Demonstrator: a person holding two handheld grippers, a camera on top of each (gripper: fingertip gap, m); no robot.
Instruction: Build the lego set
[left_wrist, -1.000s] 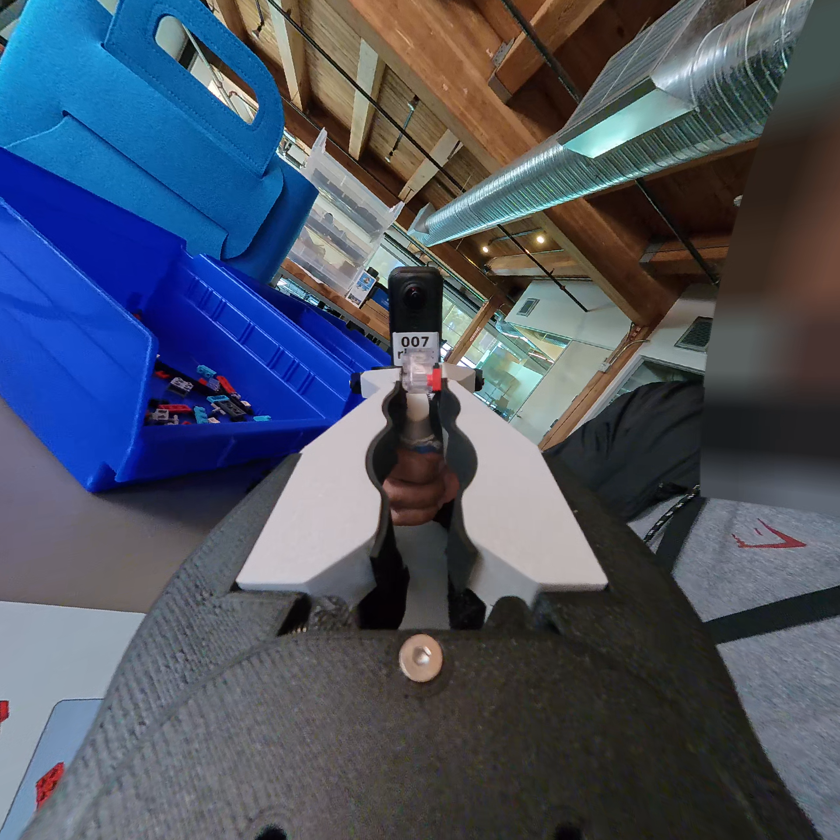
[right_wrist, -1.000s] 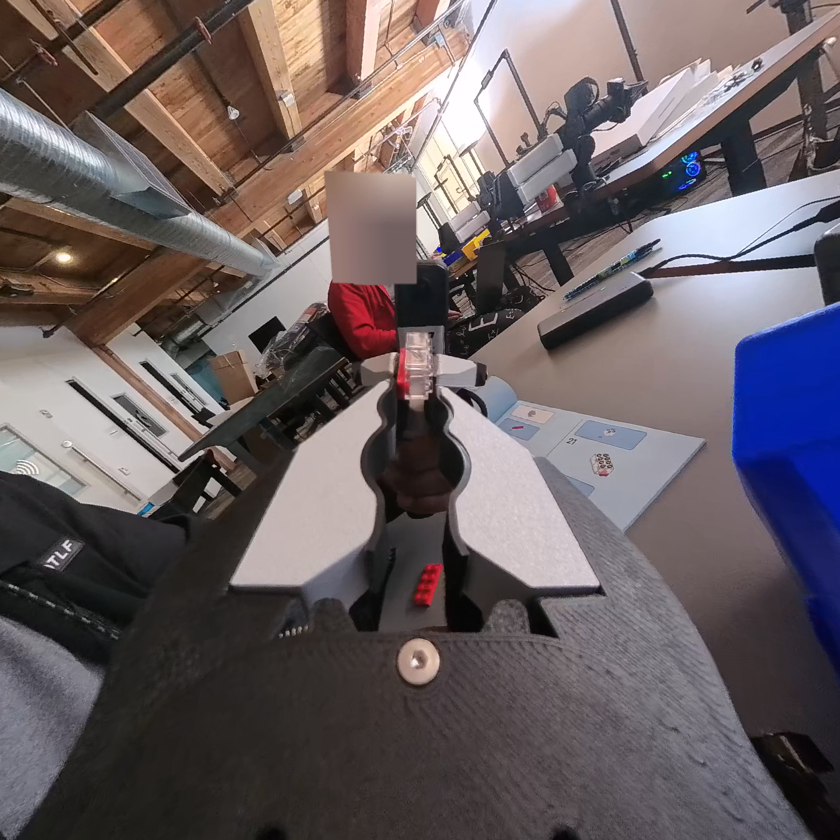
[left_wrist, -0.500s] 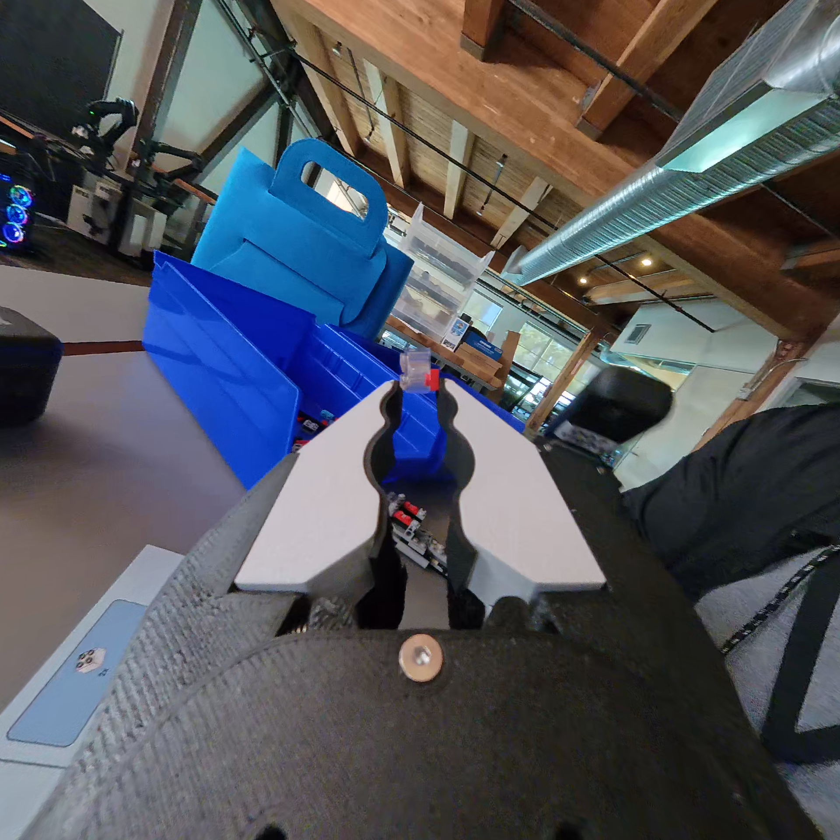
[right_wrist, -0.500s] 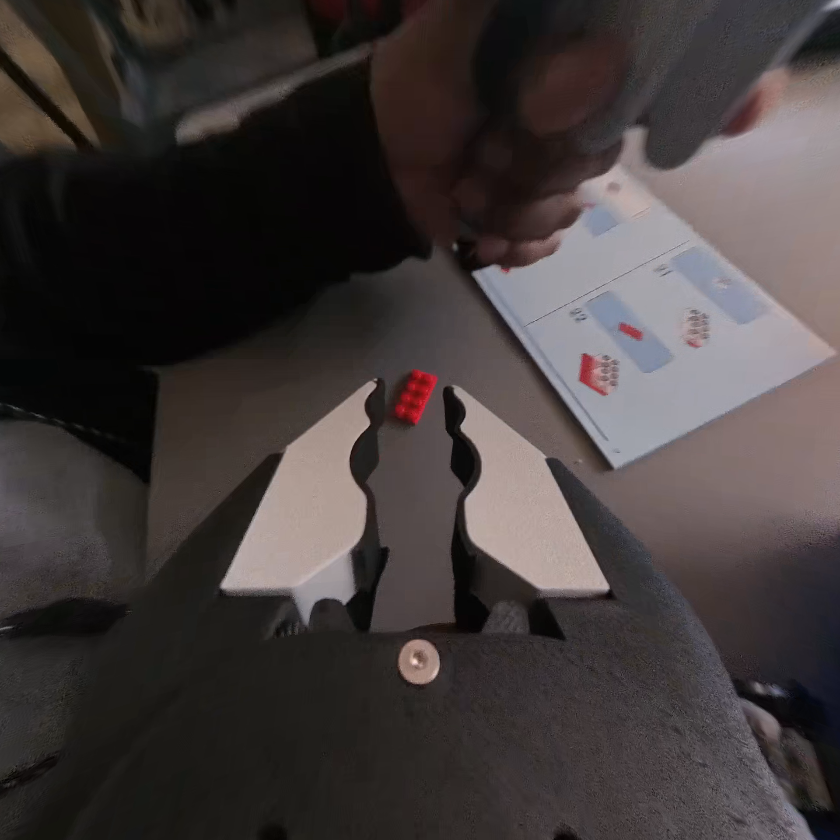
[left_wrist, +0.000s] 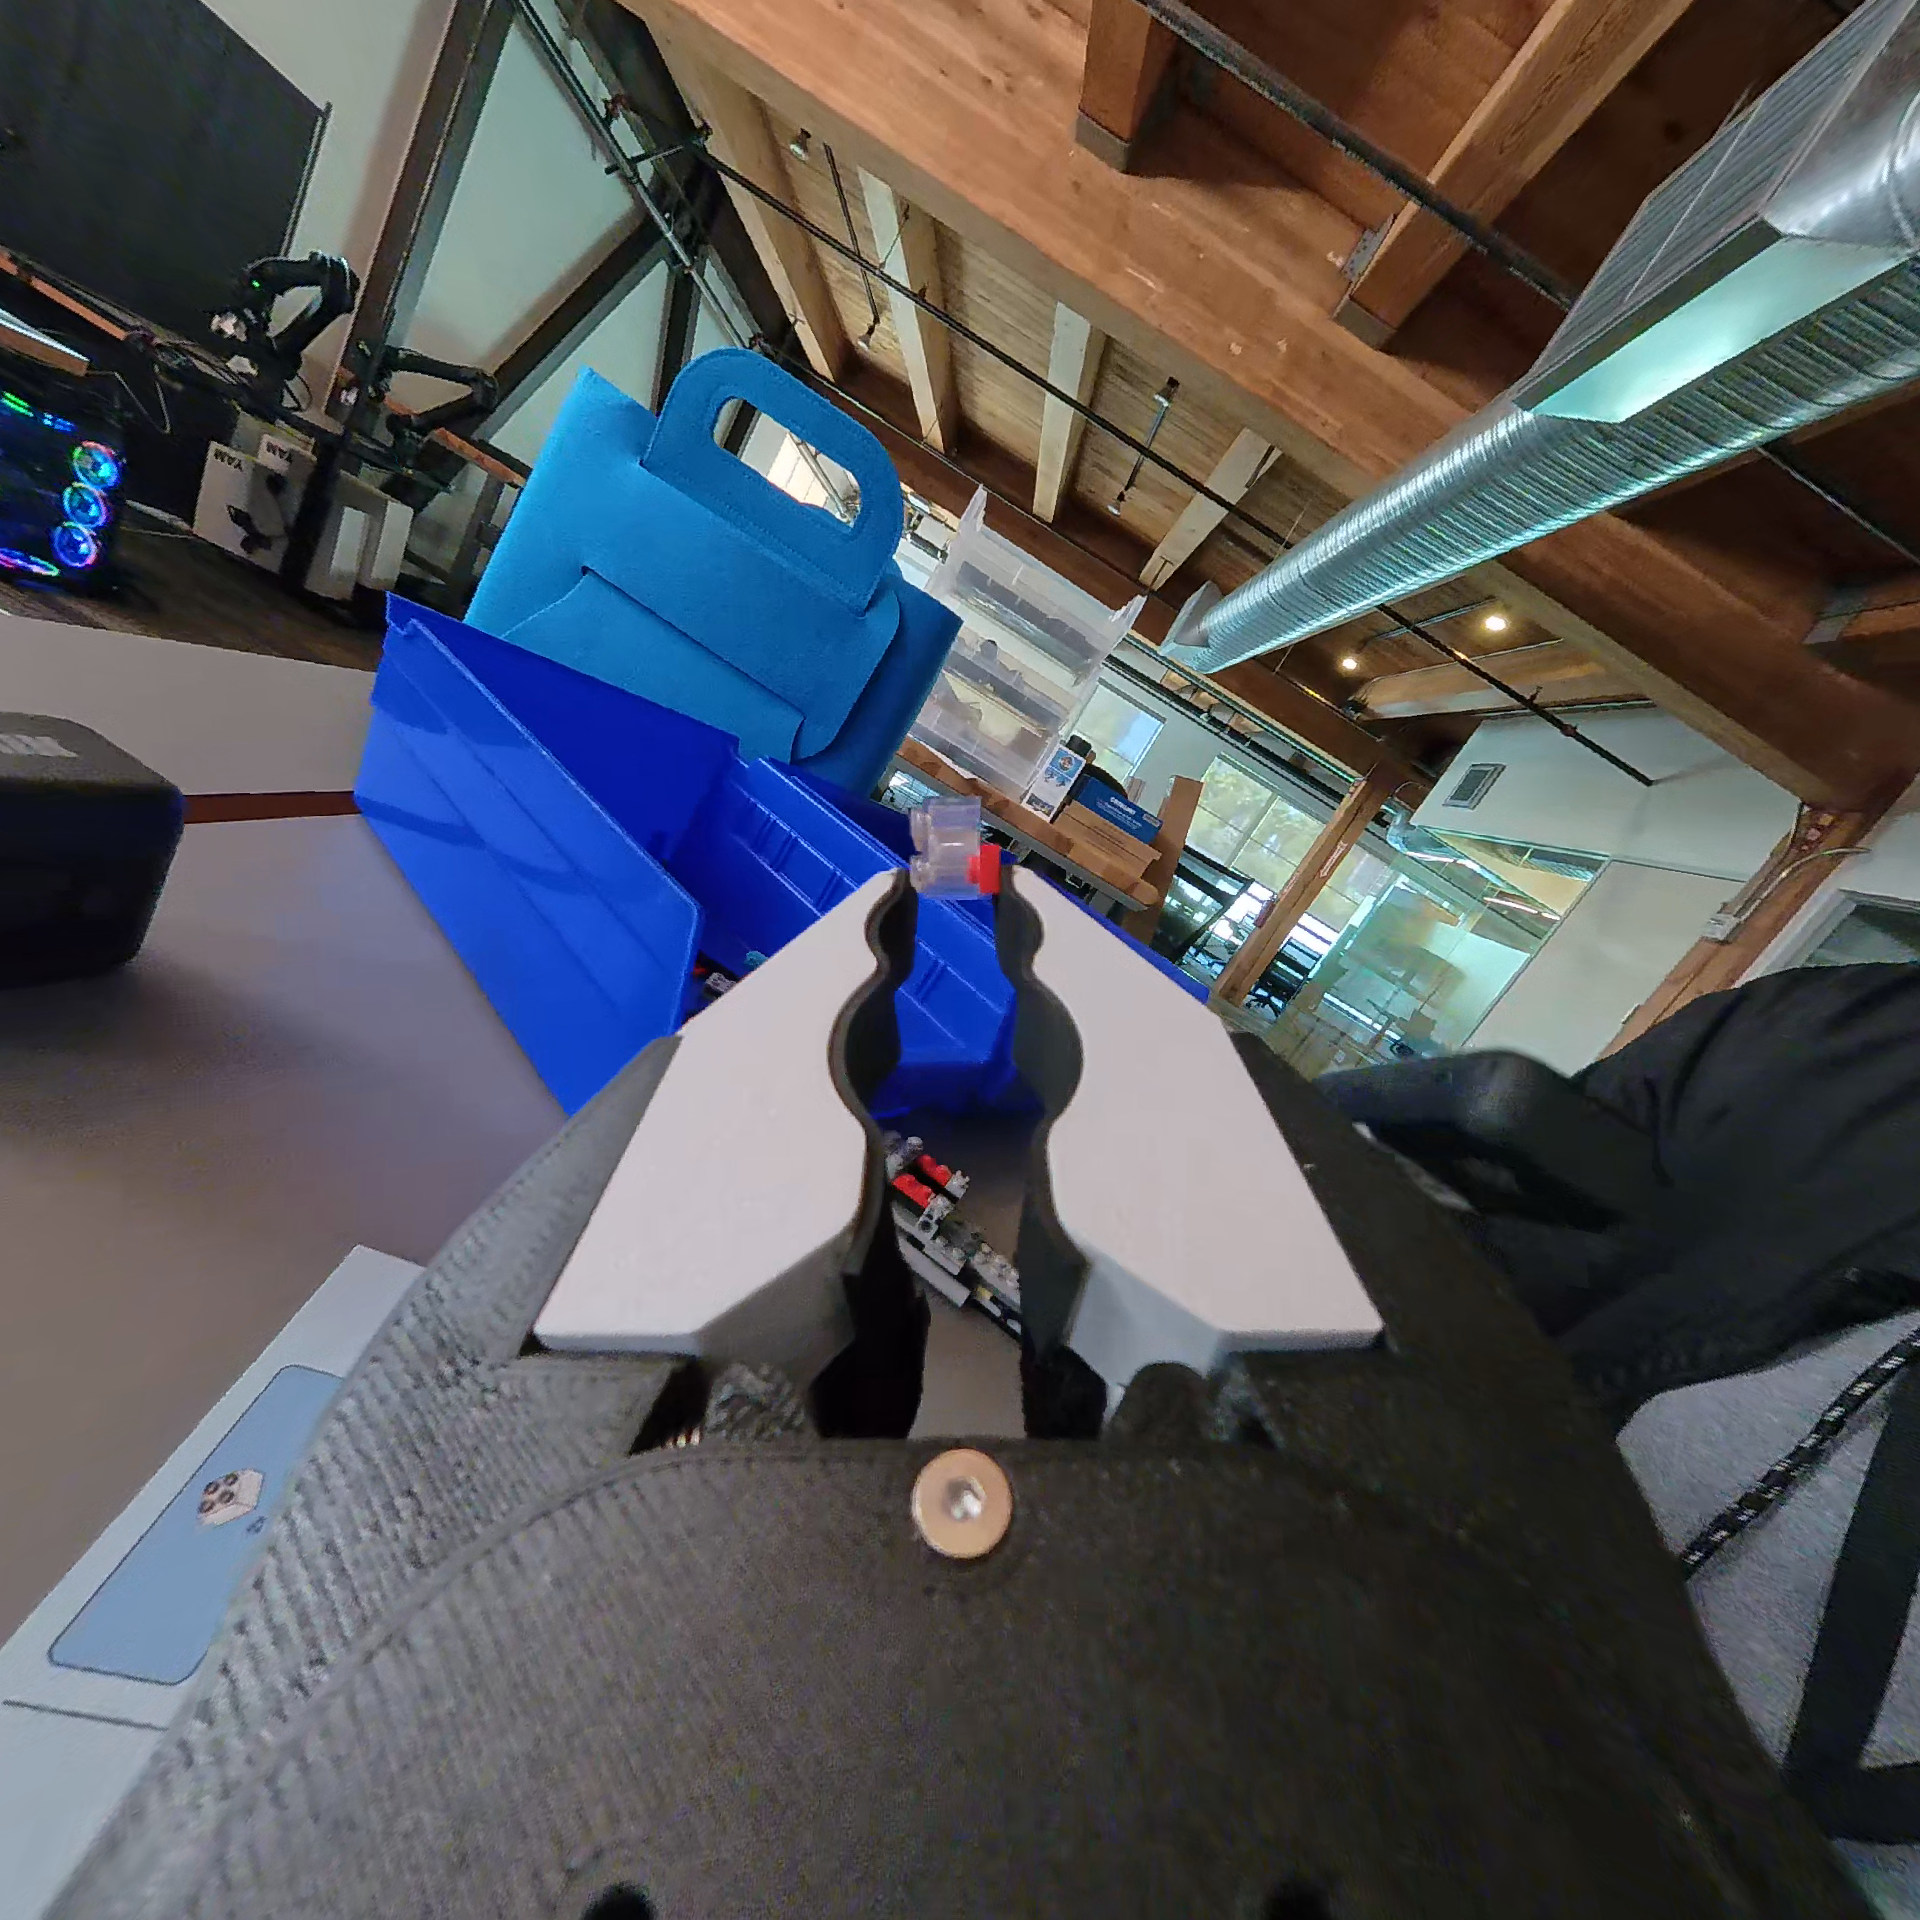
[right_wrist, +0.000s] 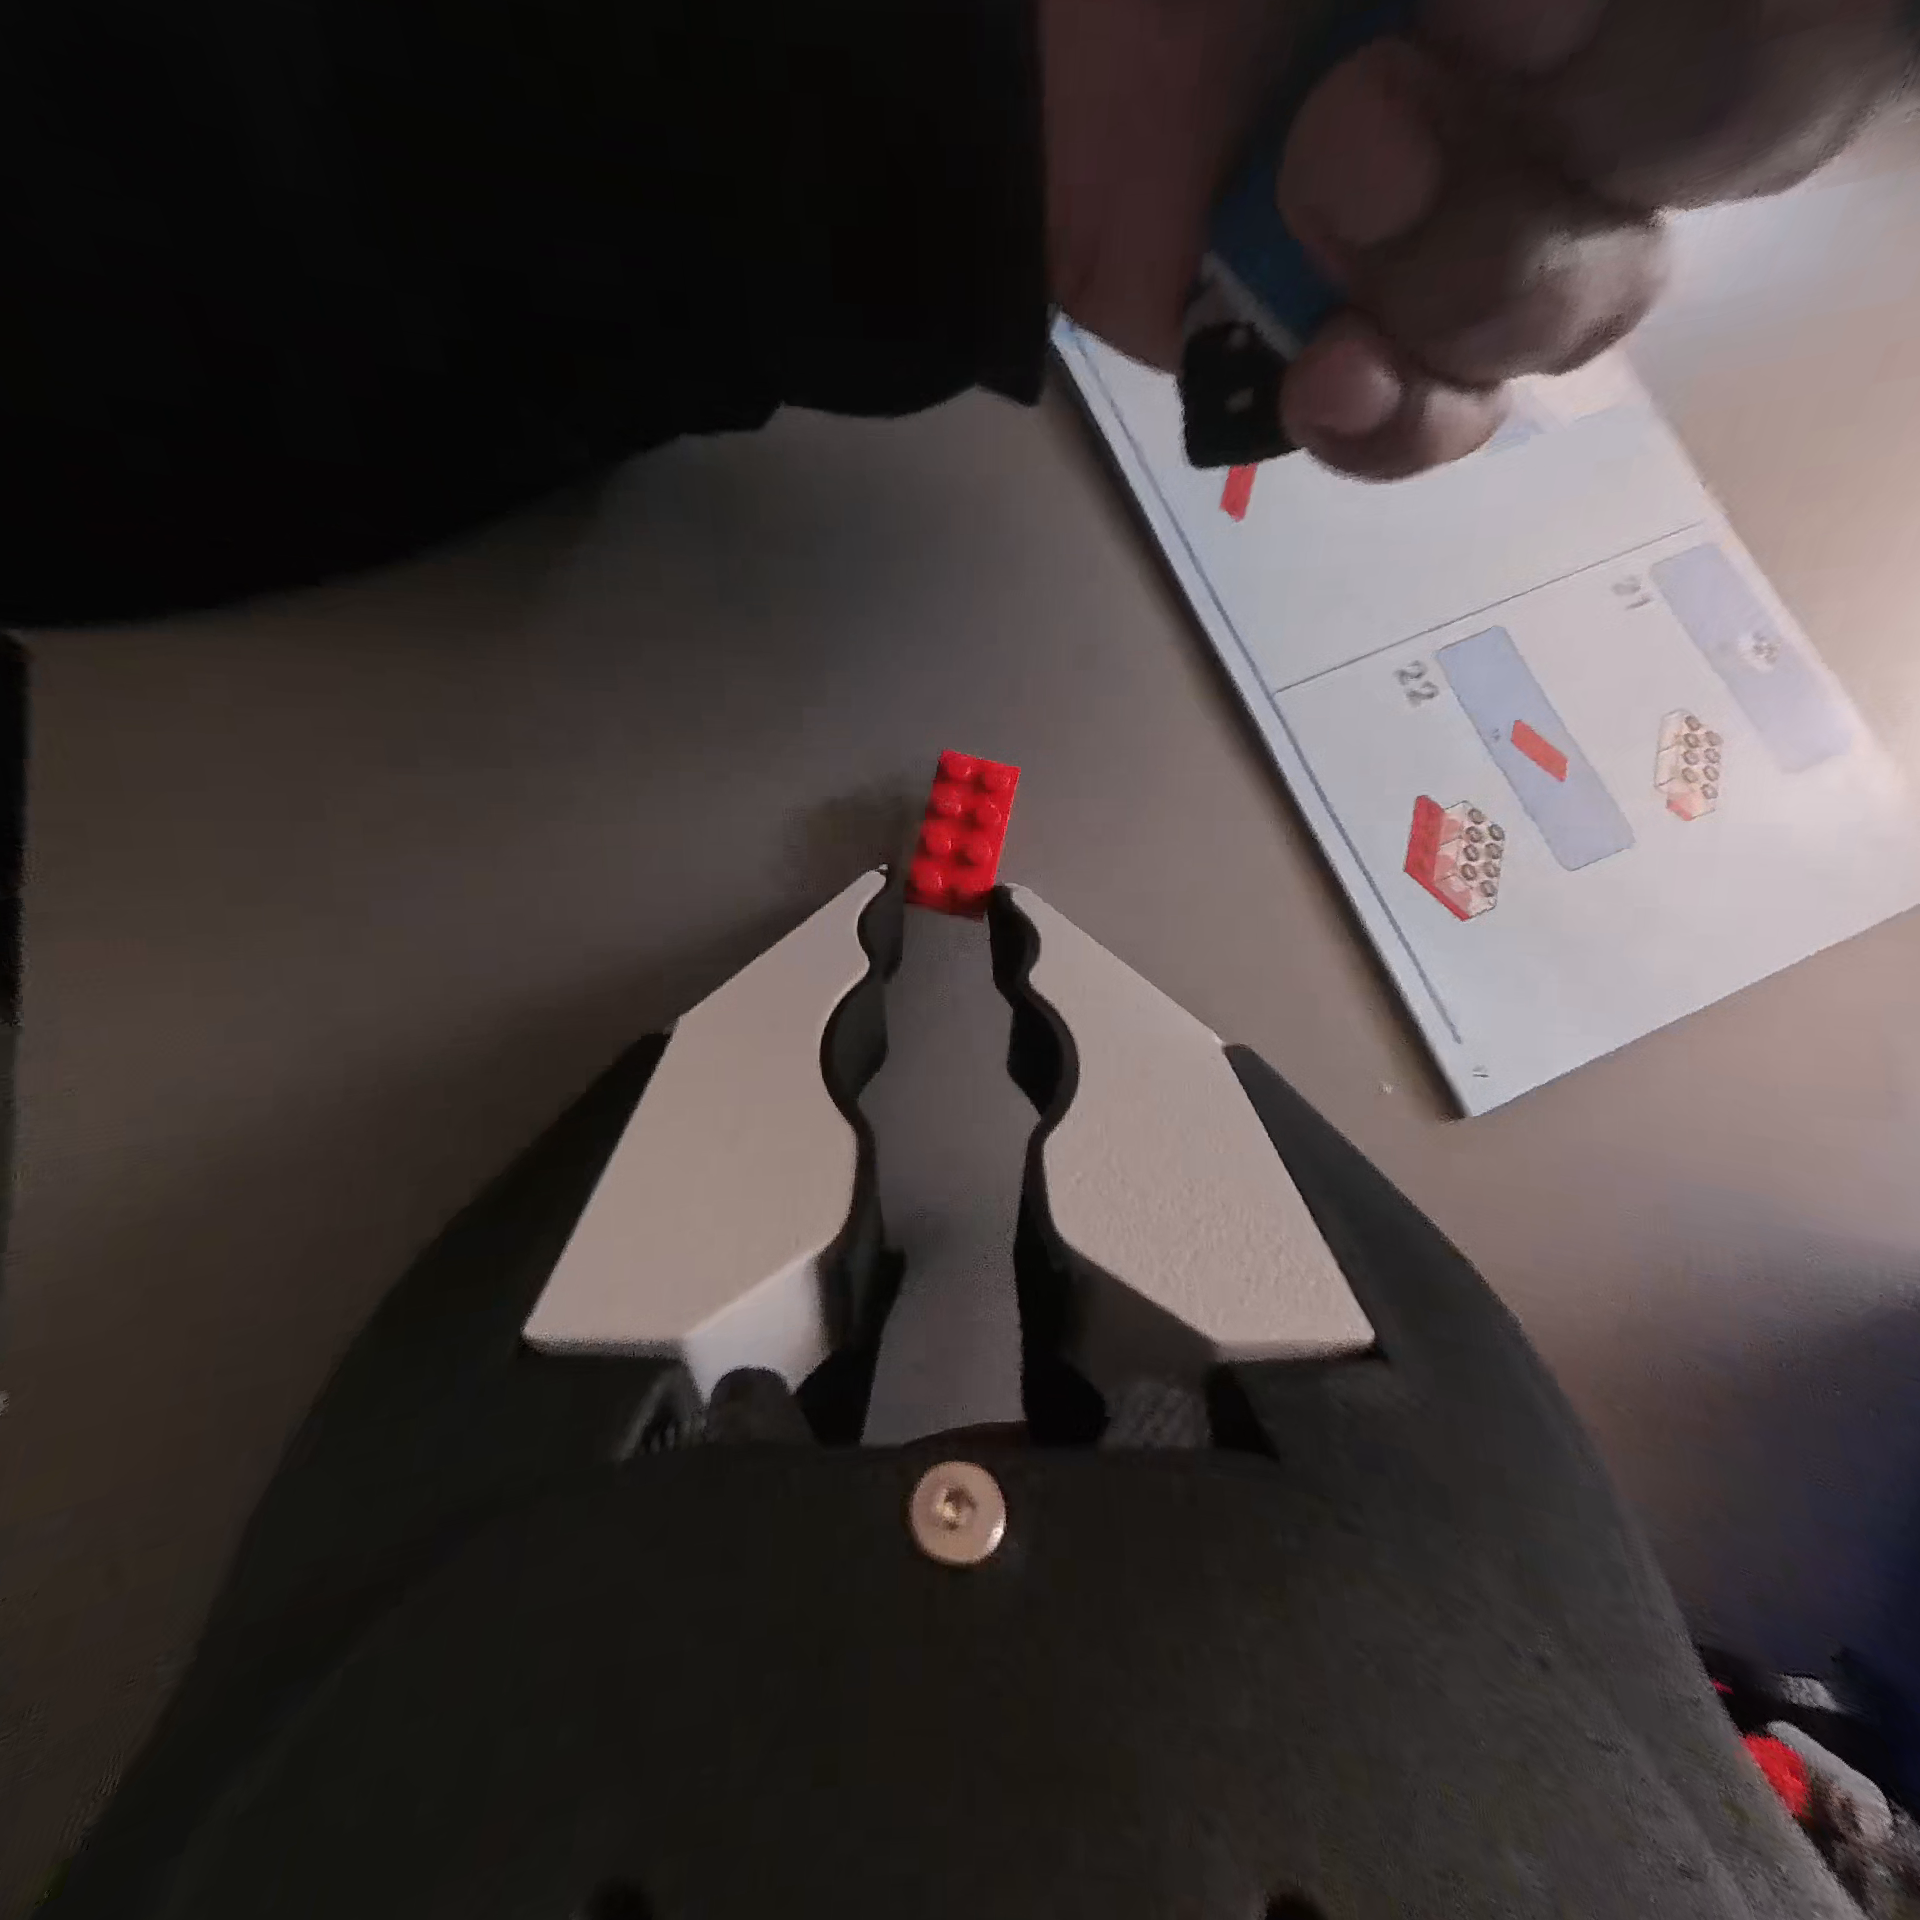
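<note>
In the left wrist view my left gripper (left_wrist: 951, 883) is shut on a small clear-and-red lego piece (left_wrist: 948, 857) and holds it up in the air in front of the blue bin (left_wrist: 540, 862). In the right wrist view my right gripper (right_wrist: 943, 891) points down at the grey table. Its jaws stand a little apart. A flat red lego plate (right_wrist: 961, 831) lies on the table, with its near end between the fingertips. I cannot tell whether the fingertips touch it.
An open instruction booklet (right_wrist: 1558, 831) lies right of the plate and also shows in the left wrist view (left_wrist: 208, 1507). A hand (right_wrist: 1455, 260) holds a black handle above it. A part-built lego model (left_wrist: 935, 1216), a blue felt bag (left_wrist: 727, 623) and a black box (left_wrist: 62, 852) are on the table.
My right gripper let go of the clear-and-red piece, swung down to the table and closed in on the red plate. My left gripper kept the piece and turned toward the bin.
</note>
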